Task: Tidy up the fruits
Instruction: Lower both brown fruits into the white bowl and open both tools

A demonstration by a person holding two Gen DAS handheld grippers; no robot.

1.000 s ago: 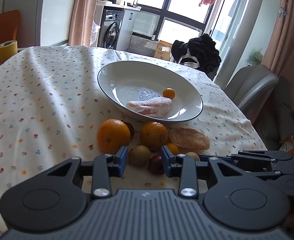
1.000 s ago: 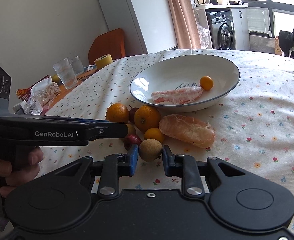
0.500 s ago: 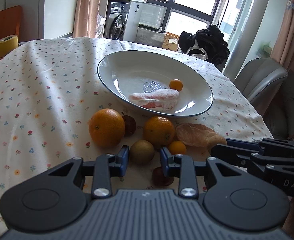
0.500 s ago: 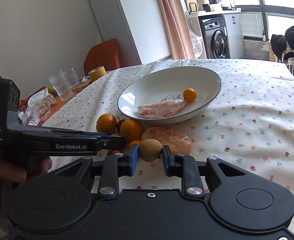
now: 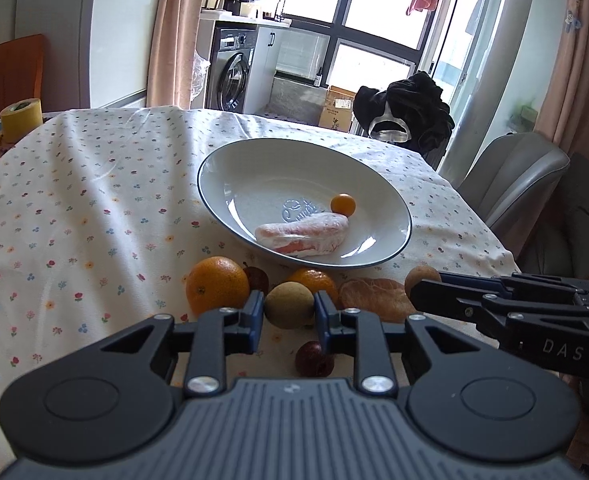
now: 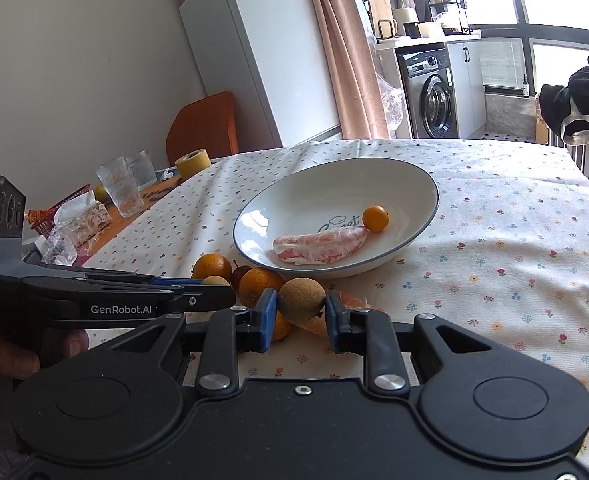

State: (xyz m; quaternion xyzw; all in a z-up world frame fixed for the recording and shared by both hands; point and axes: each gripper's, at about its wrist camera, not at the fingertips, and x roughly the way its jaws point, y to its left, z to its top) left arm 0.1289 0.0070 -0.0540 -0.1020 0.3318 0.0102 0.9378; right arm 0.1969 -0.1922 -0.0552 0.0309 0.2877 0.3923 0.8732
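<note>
My left gripper [image 5: 288, 309] is closing on a round brown fruit [image 5: 289, 304], and both blue pads touch its sides. The right gripper [image 6: 300, 313] is shut on a second brown fruit [image 6: 302, 297], held just above the table. Each gripper shows from the side in the other's view. A white plate [image 5: 254, 176] holds a peeled pink segment [image 5: 302, 234] and a tiny orange fruit [image 5: 343, 204]. In front of the plate lie a large orange [image 5: 217, 286], a smaller orange [image 5: 312, 279], a peeled citrus piece [image 5: 374, 297] and a dark red fruit [image 5: 314, 358].
A flowered cloth [image 5: 74, 216] covers the table. A yellow tape roll [image 6: 191, 163], two glasses [image 6: 119, 186] and plastic wrappers [image 6: 80, 222] sit at its far left end. A grey chair [image 5: 522, 176] stands at the right edge. A hand [image 6: 10, 360] grips the left tool's handle.
The left jaws have narrowed until the pads meet the brown fruit. The right gripper has kept hold of its fruit. Both views have tilted up slightly.
</note>
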